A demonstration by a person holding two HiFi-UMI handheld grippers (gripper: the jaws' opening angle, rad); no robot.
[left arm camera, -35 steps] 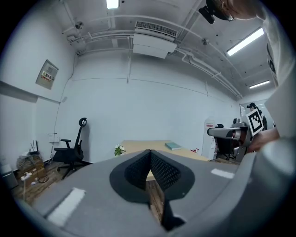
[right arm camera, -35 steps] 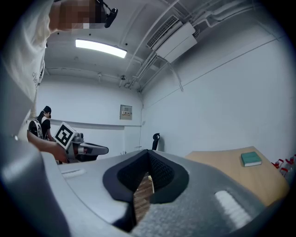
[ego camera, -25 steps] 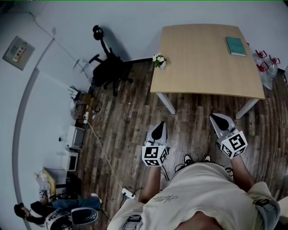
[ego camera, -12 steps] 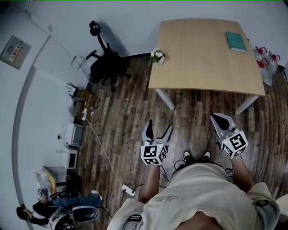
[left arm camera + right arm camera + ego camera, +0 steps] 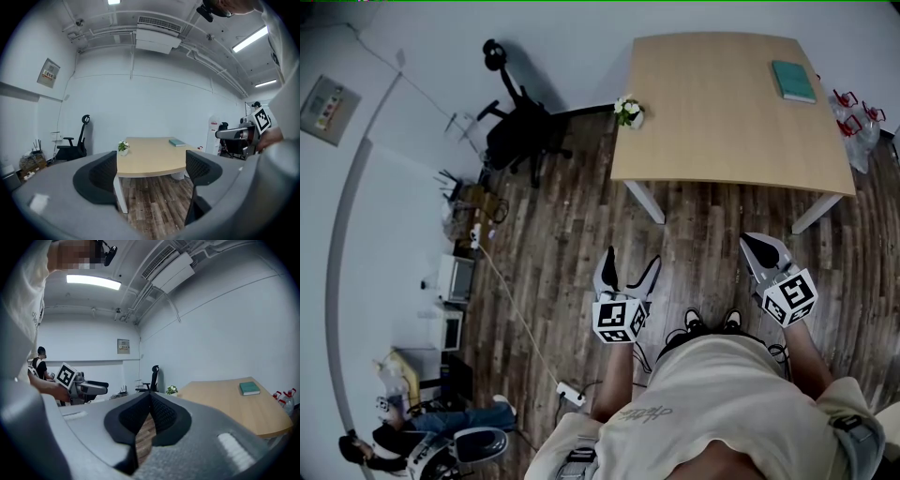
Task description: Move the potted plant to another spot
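Note:
A small potted plant [image 5: 628, 112] with white flowers stands on the far left corner of the wooden table [image 5: 722, 122]; it also shows as the potted plant [image 5: 123, 147] in the left gripper view and the potted plant [image 5: 172, 390] in the right gripper view. My left gripper [image 5: 627, 267] hovers over the floor well short of the table, its jaws opening wide with nothing between them. My right gripper [image 5: 762, 248] is shut and empty, just in front of the table's near edge.
A teal book [image 5: 793, 80] lies on the table's far right. A black office chair [image 5: 521, 131] stands left of the table by the wall. Boxes, cables and a power strip [image 5: 569, 394] lie along the left. Bags with red handles [image 5: 853, 117] sit right of the table.
My left gripper's jaws have gone from shut to wide open. Both grippers stay in about the same place.

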